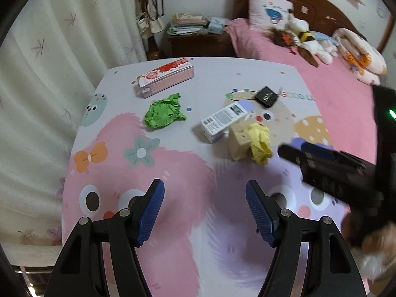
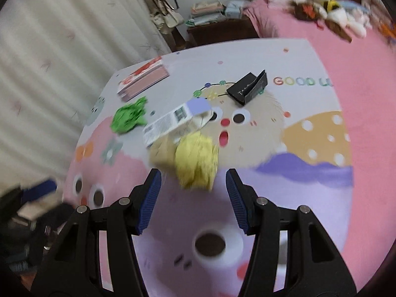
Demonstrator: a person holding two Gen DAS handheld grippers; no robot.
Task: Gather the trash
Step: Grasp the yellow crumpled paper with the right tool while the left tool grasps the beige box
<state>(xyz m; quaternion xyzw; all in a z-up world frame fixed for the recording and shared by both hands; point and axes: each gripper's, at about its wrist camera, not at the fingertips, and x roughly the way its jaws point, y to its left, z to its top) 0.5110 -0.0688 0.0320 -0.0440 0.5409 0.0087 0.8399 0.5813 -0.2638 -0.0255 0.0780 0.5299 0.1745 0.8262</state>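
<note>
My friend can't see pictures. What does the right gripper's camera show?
The open right gripper hangs over a cartoon tablecloth, just short of a crumpled yellow paper ball. Farther off lie a white carton, green crumpled paper, a black box and a pink box.

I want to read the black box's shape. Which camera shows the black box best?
The right wrist view: the black box appears larger there, with its open flap visible. The left wrist view shows it smaller and farther away, as a flat dark shape.

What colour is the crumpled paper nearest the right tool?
Yellow; the crumpled paper shows largest in the right wrist view, though blurred.
</note>
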